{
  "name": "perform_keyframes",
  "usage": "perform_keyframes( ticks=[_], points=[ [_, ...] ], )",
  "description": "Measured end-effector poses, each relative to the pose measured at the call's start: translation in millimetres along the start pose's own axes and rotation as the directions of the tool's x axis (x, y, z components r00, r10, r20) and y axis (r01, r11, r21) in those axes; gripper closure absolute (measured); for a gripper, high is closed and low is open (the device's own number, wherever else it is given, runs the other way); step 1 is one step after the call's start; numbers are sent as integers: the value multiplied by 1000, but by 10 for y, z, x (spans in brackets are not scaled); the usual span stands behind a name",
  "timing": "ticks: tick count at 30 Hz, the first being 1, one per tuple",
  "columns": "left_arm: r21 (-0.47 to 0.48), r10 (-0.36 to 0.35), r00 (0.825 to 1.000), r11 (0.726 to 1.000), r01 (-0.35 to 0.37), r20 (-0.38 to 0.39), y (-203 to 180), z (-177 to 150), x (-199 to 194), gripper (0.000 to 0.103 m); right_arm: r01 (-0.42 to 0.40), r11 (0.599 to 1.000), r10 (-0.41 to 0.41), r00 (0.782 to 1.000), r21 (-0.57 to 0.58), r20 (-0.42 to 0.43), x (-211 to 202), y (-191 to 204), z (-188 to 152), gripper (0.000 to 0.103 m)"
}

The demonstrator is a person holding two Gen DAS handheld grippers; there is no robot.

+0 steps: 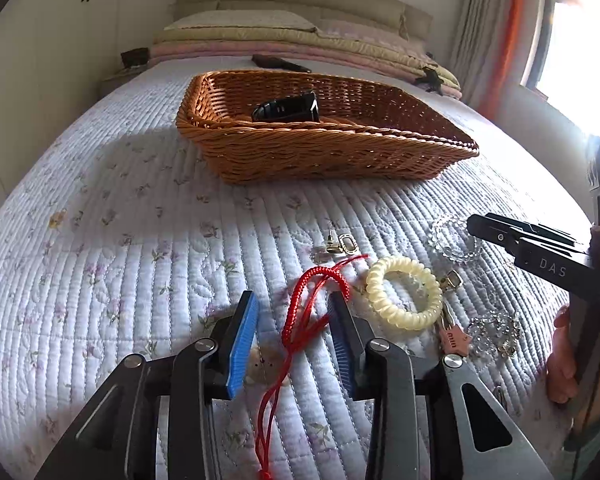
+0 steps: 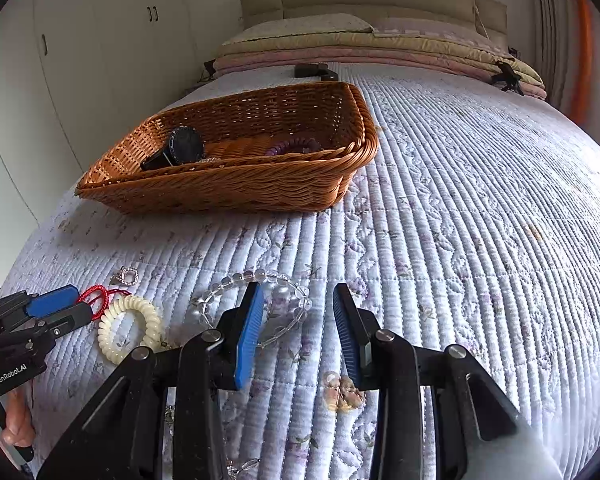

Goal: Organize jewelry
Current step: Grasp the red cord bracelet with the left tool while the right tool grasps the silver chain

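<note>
Left tongs (image 1: pixel 294 308) wide apart, low centre of the left wrist view, straddling the red cord bracelet (image 1: pixel 320 280); nothing gripped yet. Right tongs (image 2: pixel 298 300) also wide, empty, bottom centre of the right wrist view, over the near edge of the clear bead bracelet (image 2: pixel 260 300). Cream spiral band (image 1: pixel 400 298) lies just right of the red cord, touching or nearly so. Small gold pieces (image 1: pixel 340 245) sit above the cord; a crystal cluster (image 1: pixel 494 330) is at lower right. Wicker basket (image 1: pixel 332 148), upper middle of frame on the quilted bed (image 1: pixel 120 220), already holds a black watch (image 2: pixel 180 152) and a purple bracelet (image 2: pixel 296 146).

Risks: the cord is thin and limp, so the pads may pinch quilt instead, or catch only one strand, leaving the tail to drag and hook the spiral band. Beads are round and slick and could squirt out of the close. Both tongs work close together; a clash is possible.
</note>
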State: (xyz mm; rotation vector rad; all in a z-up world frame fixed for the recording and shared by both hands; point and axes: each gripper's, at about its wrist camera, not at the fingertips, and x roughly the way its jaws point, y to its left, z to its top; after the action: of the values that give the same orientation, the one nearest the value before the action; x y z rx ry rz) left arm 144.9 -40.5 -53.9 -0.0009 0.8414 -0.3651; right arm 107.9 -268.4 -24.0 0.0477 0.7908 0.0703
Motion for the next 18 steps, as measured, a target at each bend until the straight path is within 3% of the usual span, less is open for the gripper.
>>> perform_keyframes(
  ticks=[2,12,13,14,16,18],
  points=[
    [9,6,1000,1000,-6,2,-20,-5,-2,74,2,1000,-2,1000,-5,-14,36,11,-1,64],
    [-1,-27,1000,1000,27,3,-7,-15,-6,87,73,993,-79,995,-94,-56,188,188,5,64],
    [8,-20,1000,1000,20,4,-25,-19,-8,92,85,990,-92,994,-116,-55,198,234,5,69],
    [12,-4,1000,1000,4,7,-31,-19,-5,99,86,988,-94,994,-131,-53,201,266,3,80],
    [13,2,1000,1000,-2,3,-33,-13,11,99,87,983,-96,994,-163,-51,207,335,-5,93],
    [13,0,1000,1000,0,10,-34,-19,-2,99,99,979,-108,993,-178,-45,207,366,-13,93]
  ],
)
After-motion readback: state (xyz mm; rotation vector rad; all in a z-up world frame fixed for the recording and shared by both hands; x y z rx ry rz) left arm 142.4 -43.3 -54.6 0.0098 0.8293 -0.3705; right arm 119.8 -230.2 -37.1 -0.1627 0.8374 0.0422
